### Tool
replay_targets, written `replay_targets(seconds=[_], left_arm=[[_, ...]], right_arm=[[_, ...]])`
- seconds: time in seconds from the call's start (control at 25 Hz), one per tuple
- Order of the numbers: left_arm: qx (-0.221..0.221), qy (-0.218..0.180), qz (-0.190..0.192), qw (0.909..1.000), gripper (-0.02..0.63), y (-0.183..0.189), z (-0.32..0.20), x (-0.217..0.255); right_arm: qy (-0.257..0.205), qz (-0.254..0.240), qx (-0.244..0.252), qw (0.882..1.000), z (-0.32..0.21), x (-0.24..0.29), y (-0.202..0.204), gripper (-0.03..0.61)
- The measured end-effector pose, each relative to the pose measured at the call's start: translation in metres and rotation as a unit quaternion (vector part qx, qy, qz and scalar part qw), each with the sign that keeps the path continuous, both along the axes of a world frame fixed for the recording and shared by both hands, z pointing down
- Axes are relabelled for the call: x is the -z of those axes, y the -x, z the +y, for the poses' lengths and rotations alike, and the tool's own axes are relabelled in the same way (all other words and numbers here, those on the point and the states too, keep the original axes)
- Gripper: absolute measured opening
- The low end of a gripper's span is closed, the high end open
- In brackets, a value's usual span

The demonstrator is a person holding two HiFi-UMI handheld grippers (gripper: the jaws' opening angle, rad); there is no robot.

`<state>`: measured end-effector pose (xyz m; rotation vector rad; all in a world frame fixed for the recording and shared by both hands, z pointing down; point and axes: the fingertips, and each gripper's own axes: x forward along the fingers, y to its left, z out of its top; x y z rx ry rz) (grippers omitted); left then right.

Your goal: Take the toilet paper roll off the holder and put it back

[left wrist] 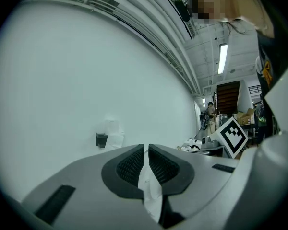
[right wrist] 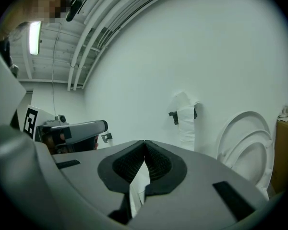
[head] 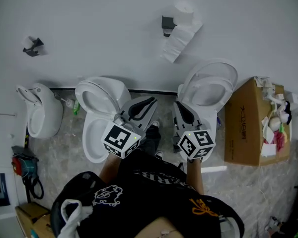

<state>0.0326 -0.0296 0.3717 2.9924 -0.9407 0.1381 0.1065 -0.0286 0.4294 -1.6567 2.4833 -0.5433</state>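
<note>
A white toilet paper roll [head: 183, 15] sits on a black wall holder [head: 167, 25], with a long loose tail hanging down the white wall. Both grippers are held low near my body, far from the roll and pointing toward the wall. My left gripper [head: 152, 101] is shut with nothing in it, and so is my right gripper [head: 180, 105]. In the left gripper view the jaws [left wrist: 146, 146] are together, with the roll [left wrist: 111, 132] small beyond them at left. From the right gripper [right wrist: 144, 142], shut, the roll [right wrist: 185, 114] hangs ahead to the right.
Two white toilets with raised lids stand against the wall, one at left [head: 102, 108] and one at right [head: 208, 88]. A urinal [head: 39, 114] is further left, below a second black wall bracket [head: 32, 46]. An open cardboard box [head: 251, 123] of clutter stands at the right.
</note>
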Motion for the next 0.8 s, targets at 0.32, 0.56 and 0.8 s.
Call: replay_targets(seconds=[0.32, 0.56, 0.8], left_arm=[[-0.010, -0.006, 0.001, 0.9999, 0.043, -0.027, -0.061, 0.001], [-0.016, -0.009, 0.005, 0.9998, 0.043, -0.041, -0.117, 0.006], [-0.025, -0.016, 0.008, 0.9995, 0.043, -0.051, -0.164, 0.011]], right_arm=[[-0.020, 0.014, 0.007, 1.000, -0.056, 0.008, -0.024, 0.014], [-0.045, 0.070, -0.004, 0.996, -0.119, 0.028, -0.046, 0.014], [-0.081, 0.123, 0.003, 0.989, -0.189, 0.053, -0.064, 0.036]])
